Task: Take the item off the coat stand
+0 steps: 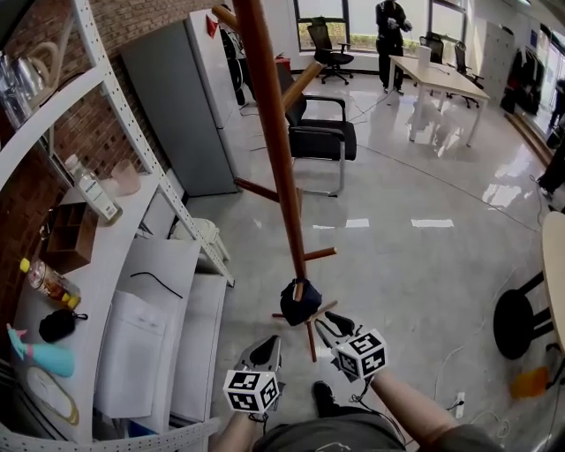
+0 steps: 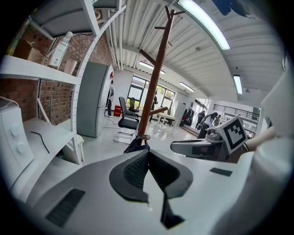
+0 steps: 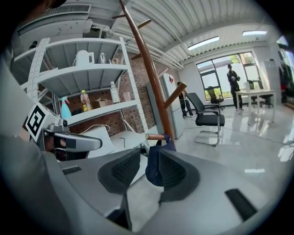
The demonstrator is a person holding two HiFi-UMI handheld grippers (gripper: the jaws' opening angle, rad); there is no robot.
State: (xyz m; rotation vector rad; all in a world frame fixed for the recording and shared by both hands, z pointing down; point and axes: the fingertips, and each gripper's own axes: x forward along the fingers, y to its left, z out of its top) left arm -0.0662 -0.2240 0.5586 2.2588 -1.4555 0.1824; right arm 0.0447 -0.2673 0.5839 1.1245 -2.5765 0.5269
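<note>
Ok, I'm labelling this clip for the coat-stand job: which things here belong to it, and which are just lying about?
Job: coat stand, dark blue item on its low peg, right gripper with jaws open, left gripper.
Lying about: office chair, clear bottle on the shelf, black stool.

**No legible writing in any view**

The left cube (image 1: 252,391) and the right cube (image 1: 364,354), at the bottom centre of the head view, carry black-and-white square patterns, not letters. The red sign (image 1: 212,26) on the grey cabinet (image 1: 168,106) at upper left and the bottle label (image 1: 95,196) at left are too small to read.
</note>
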